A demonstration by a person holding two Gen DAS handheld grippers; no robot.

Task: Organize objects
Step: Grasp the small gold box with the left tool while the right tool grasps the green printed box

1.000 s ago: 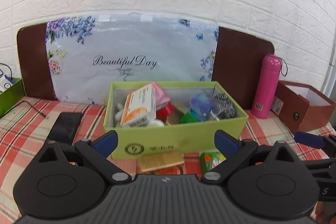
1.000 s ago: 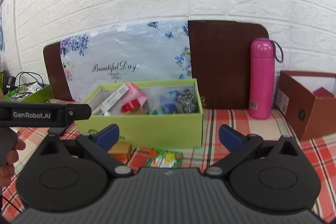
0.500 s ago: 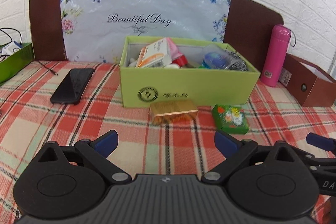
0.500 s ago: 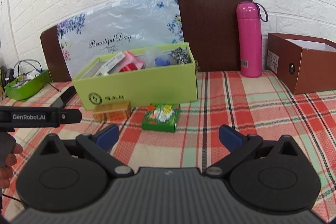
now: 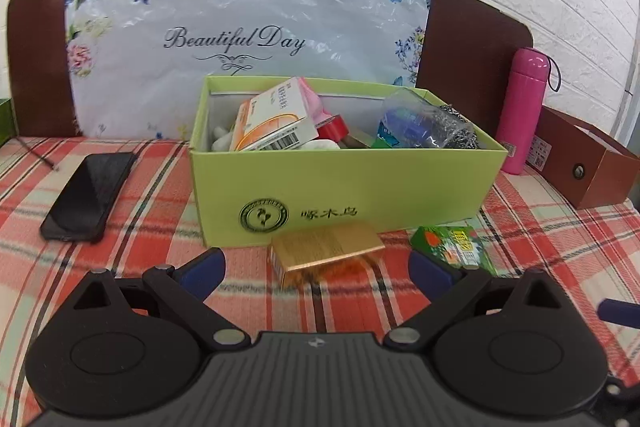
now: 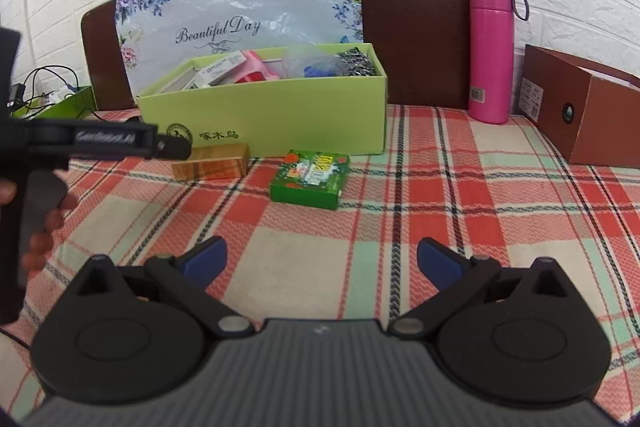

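A light green open box point(image 5: 344, 187) full of small items stands on the plaid cloth; it also shows in the right wrist view point(image 6: 280, 115). In front of it lie a gold box point(image 5: 326, 249) point(image 6: 212, 163) and a green printed box point(image 5: 452, 247) point(image 6: 310, 179). My left gripper point(image 5: 316, 271) is open and empty, just short of the gold box. My right gripper point(image 6: 320, 263) is open and empty, some way in front of the green printed box. The left gripper's body point(image 6: 92, 143) shows at the left of the right wrist view.
A black phone point(image 5: 88, 195) lies left of the green box. A pink flask point(image 6: 490, 51) and a brown carton point(image 6: 588, 111) stand at the right. A floral bag point(image 5: 240, 39) leans on a brown board by the brick wall. A green tray with cables point(image 6: 52, 103) sits far left.
Both grippers have tilted down over the cloth. The left gripper has then moved in toward the gold box. Both stayed open.
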